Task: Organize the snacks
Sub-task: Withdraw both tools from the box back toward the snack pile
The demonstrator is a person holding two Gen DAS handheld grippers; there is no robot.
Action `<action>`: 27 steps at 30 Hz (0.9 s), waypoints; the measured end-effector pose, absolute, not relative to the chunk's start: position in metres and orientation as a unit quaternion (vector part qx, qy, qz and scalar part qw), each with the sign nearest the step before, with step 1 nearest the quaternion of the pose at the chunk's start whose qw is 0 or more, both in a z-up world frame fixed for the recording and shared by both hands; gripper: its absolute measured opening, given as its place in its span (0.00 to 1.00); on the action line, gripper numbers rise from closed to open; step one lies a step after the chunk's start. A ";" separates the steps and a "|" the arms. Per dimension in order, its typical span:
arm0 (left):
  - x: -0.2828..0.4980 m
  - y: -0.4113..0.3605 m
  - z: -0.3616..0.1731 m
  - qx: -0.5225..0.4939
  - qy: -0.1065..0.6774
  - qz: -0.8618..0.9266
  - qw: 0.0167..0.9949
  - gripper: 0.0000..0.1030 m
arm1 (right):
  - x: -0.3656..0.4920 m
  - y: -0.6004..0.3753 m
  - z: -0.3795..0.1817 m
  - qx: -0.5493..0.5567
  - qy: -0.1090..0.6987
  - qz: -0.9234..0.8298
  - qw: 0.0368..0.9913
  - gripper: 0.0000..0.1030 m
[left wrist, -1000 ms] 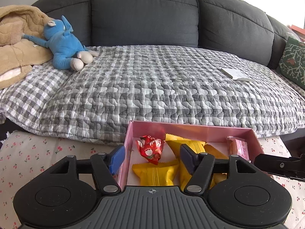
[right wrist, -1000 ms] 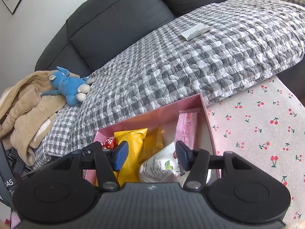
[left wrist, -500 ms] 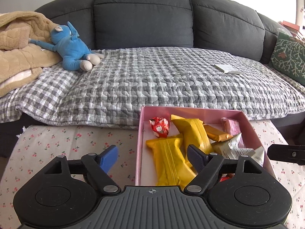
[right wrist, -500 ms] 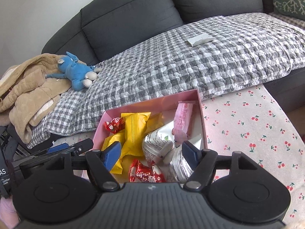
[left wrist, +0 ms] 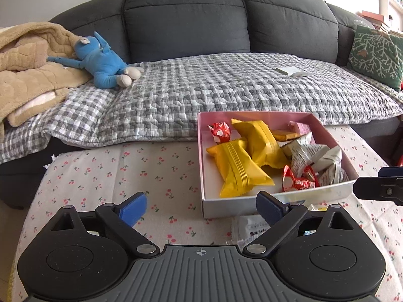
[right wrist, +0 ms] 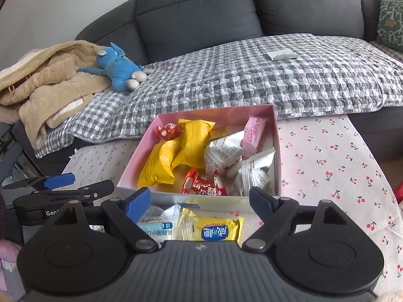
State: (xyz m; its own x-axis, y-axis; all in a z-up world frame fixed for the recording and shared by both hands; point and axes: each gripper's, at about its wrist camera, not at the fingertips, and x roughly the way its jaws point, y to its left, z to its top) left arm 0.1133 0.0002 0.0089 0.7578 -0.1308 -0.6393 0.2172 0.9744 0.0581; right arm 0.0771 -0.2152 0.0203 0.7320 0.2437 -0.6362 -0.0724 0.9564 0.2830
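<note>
A pink box (left wrist: 254,116) (right wrist: 219,112) on the cherry-print cloth holds yellow packets (left wrist: 238,167) (right wrist: 192,142), red candies (left wrist: 219,132) (right wrist: 201,183), white-grey packs (right wrist: 221,154) and a pink bar (right wrist: 253,136). Loose snacks lie in front of the box: a yellow packet (right wrist: 216,230), a light-blue and white packet (right wrist: 157,222), and a white one (left wrist: 252,227). My left gripper (left wrist: 201,206) is open and empty, near the box's front left corner. My right gripper (right wrist: 200,201) is open and empty, above the loose snacks.
A grey sofa with a checked quilt (left wrist: 226,95) is behind the table. A blue plush toy (left wrist: 105,63), a tan blanket (left wrist: 27,68), a white packet (left wrist: 292,71) and a green cushion (left wrist: 375,55) lie on it. The left gripper shows in the right wrist view (right wrist: 58,188).
Both grippers have pulled back and up from the box, and opened wider. The whole box and the loose snacks in front of it now show.
</note>
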 end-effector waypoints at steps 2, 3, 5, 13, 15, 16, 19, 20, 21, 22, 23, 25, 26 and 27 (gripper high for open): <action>0.106 0.002 0.007 0.066 0.339 -0.095 0.934 0.93 | 0.071 -0.211 0.019 0.107 0.356 0.089 0.924 0.85; 0.102 0.003 0.005 0.065 0.341 -0.096 0.933 0.93 | 0.068 -0.209 0.018 0.101 0.356 0.090 0.925 0.86; 0.095 0.006 0.003 0.062 0.344 -0.098 0.932 0.94 | 0.063 -0.205 0.016 0.092 0.356 0.092 0.926 0.87; 0.070 0.015 -0.010 0.068 0.348 -0.107 0.929 0.95 | 0.042 -0.199 0.004 0.072 0.351 0.098 0.929 0.92; 0.064 0.017 -0.014 0.074 0.348 -0.108 0.928 0.95 | 0.039 -0.198 0.001 0.068 0.350 0.096 0.929 0.93; 0.063 0.018 -0.015 0.076 0.347 -0.109 0.928 0.95 | 0.037 -0.197 -0.001 0.064 0.350 0.094 0.930 0.93; 0.057 0.023 -0.019 0.079 0.343 -0.110 0.929 0.95 | 0.032 -0.196 -0.005 0.055 0.350 0.095 0.930 0.94; 0.055 0.026 -0.022 0.080 0.341 -0.109 0.930 0.96 | 0.029 -0.196 -0.007 0.054 0.350 0.095 0.930 0.94; 0.053 0.028 -0.024 0.082 0.340 -0.109 0.931 0.96 | 0.027 -0.195 -0.009 0.052 0.350 0.094 0.930 0.95; 0.052 0.030 -0.027 0.084 0.340 -0.109 0.930 0.96 | 0.026 -0.195 -0.011 0.049 0.350 0.093 0.931 0.95; 0.051 0.031 -0.029 0.086 0.342 -0.109 0.930 0.96 | 0.024 -0.194 -0.013 0.044 0.350 0.092 0.931 0.95; 0.049 0.033 -0.034 0.094 0.346 -0.112 0.927 0.96 | 0.021 -0.192 -0.016 0.035 0.351 0.091 0.931 0.95; 0.047 0.034 -0.036 0.100 0.347 -0.112 0.926 0.96 | 0.019 -0.191 -0.019 0.029 0.351 0.089 0.932 0.95; 0.046 0.035 -0.038 0.105 0.349 -0.112 0.925 0.96 | 0.018 -0.190 -0.021 0.023 0.351 0.088 0.932 0.95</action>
State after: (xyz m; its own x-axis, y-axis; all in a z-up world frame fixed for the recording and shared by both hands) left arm 0.0460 0.0352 -0.0379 0.7321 -0.1337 -0.6680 0.2795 0.9532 0.1156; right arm 0.0182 -0.1900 -0.0207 0.7379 0.1794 -0.6506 -0.1469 0.9836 0.1046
